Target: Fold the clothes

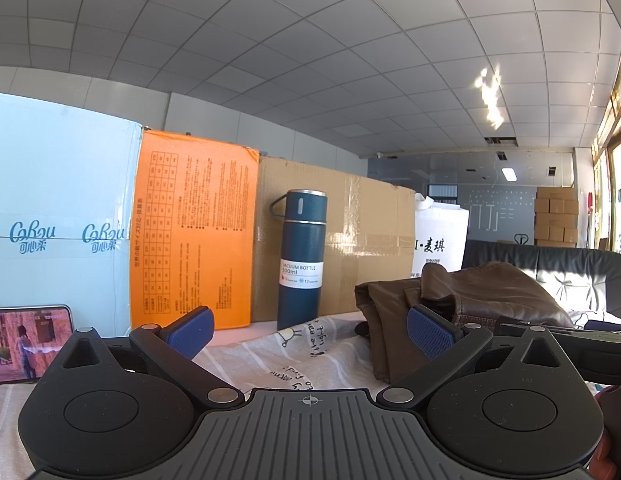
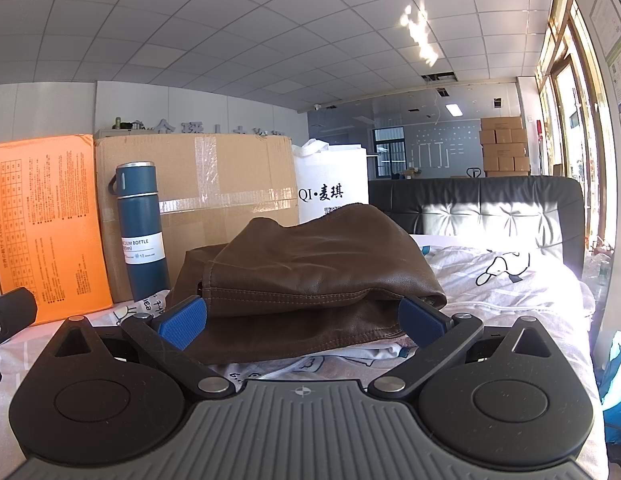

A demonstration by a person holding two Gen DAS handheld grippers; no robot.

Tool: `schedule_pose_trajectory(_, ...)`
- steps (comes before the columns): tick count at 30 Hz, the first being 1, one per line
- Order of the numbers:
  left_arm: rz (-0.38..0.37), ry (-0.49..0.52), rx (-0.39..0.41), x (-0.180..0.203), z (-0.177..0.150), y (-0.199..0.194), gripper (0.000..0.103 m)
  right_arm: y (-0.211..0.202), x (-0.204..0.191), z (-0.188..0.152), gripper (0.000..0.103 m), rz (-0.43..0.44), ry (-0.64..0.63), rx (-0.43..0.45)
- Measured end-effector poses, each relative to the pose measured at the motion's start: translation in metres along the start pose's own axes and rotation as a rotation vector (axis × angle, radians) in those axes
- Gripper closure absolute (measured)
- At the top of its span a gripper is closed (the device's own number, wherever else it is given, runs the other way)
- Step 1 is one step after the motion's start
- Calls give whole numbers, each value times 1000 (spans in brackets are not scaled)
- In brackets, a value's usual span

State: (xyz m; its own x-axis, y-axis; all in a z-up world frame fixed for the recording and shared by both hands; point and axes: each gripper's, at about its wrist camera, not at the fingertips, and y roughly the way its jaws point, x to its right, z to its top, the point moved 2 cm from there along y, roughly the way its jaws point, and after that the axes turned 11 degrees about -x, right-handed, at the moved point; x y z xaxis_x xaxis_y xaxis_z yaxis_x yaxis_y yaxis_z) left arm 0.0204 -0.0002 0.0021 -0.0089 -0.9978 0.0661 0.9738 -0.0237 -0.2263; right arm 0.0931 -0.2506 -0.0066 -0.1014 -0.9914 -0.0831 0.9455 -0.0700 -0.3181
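A brown leather garment [image 2: 310, 272] lies folded in a heap on a white printed bedsheet [image 2: 510, 288]. My right gripper [image 2: 302, 322] is open, its blue pads on either side of the garment's near edge, holding nothing. In the left wrist view the garment [image 1: 470, 300] lies to the right, just beyond the right pad. My left gripper [image 1: 310, 332] is open and empty above the sheet [image 1: 270, 356], left of the garment.
A blue vacuum bottle [image 1: 300, 258] stands behind the sheet, in front of a cardboard box [image 1: 350, 240], an orange box [image 1: 190, 236] and a pale blue box [image 1: 58, 220]. A phone [image 1: 26, 344] stands at the left. A white bag [image 2: 334, 192] and black headboard [image 2: 490, 200] stand behind.
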Motion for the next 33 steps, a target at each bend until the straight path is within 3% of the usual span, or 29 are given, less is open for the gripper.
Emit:
schedule_pose_trajectory(9,-3,-1,29,0,1,-5,0,-8,4,1,0,31,24,50)
schedule_pose_trajectory(15,59,17,58,6,6,-10,0,-14,9,2,0,70,69,63)
schedule_pose_trajectory(21,57,27,82,15,15,-22,0,-19,10,2,0,108,85,75)
schedule_pose_trajectory(33,62,31,158,24,27,-75,0,-58,15,10,0,181,83,139)
